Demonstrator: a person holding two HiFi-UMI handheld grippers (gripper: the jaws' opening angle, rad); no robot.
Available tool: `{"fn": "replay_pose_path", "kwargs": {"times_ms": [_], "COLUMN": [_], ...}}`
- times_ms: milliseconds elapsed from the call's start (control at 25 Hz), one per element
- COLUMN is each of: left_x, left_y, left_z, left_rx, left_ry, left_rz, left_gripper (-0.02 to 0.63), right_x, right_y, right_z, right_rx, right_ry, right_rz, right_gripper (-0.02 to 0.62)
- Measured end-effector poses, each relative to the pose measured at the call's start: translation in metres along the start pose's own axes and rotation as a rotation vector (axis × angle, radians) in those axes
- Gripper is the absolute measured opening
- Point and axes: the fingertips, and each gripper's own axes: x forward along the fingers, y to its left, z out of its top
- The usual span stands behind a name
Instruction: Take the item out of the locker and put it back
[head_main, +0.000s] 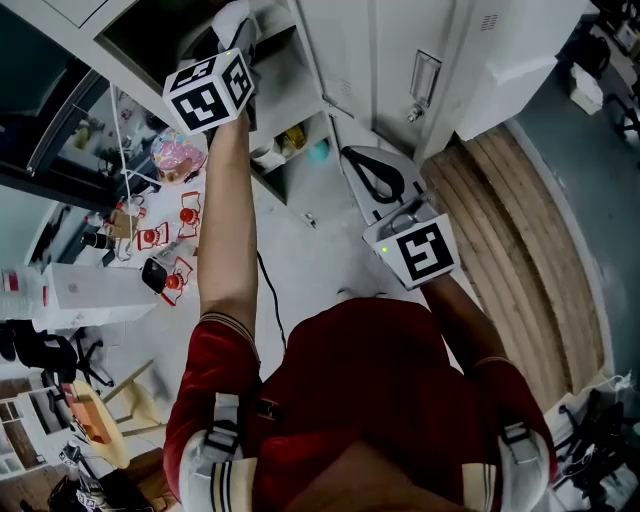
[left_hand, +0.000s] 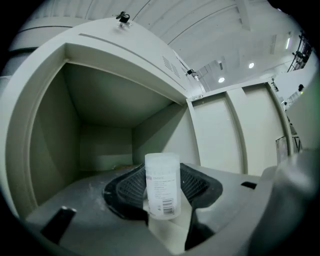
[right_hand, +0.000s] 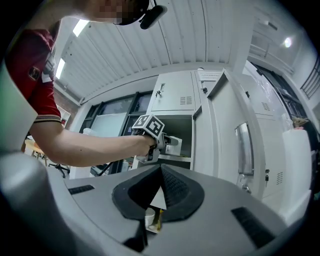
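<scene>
My left gripper (left_hand: 162, 176) is shut on an upright translucent white bottle (left_hand: 162, 187) with a printed label. It holds the bottle level at the mouth of the open upper locker compartment (left_hand: 102, 127), whose inside shows bare. In the head view the left gripper (head_main: 236, 22) is raised to that compartment (head_main: 150, 35). The right gripper view shows the left gripper (right_hand: 170, 143) and the bottle (right_hand: 175, 146) at the opening. My right gripper (right_hand: 161, 169) is shut with nothing in it and hangs lower, in front of the lockers (head_main: 362, 165).
Closed grey locker doors with a metal handle (head_main: 423, 76) stand to the right. A lower open compartment (head_main: 288, 148) holds small items. Wooden planks (head_main: 525, 230) lie at the right on the floor. At the left is a table with red objects (head_main: 165, 240) and a white box (head_main: 85, 292).
</scene>
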Motion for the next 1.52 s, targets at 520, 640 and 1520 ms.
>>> {"fn": "replay_pose_path", "kwargs": {"times_ms": [520, 640, 1520], "left_x": [-0.066, -0.079, -0.154], "left_y": [-0.017, -0.014, -0.009], "left_z": [-0.019, -0.027, -0.106], "left_rx": [-0.018, -0.025, -0.036], "left_ry": [-0.063, -0.069, -0.098], "left_rz": [-0.060, -0.061, -0.147], "left_gripper": [0.206, 0.206, 0.204], "right_x": [-0.005, -0.003, 0.028], "right_y": [0.022, 0.028, 0.049], "right_z": [-0.006, -0.008, -0.039], "right_rx": [0.015, 0.014, 0.015], "right_ry": [0.027, 0.034, 0.092], "right_rz": [0.015, 0.018, -0.059], "right_gripper": [-0.003, -0.003, -0.003]}}
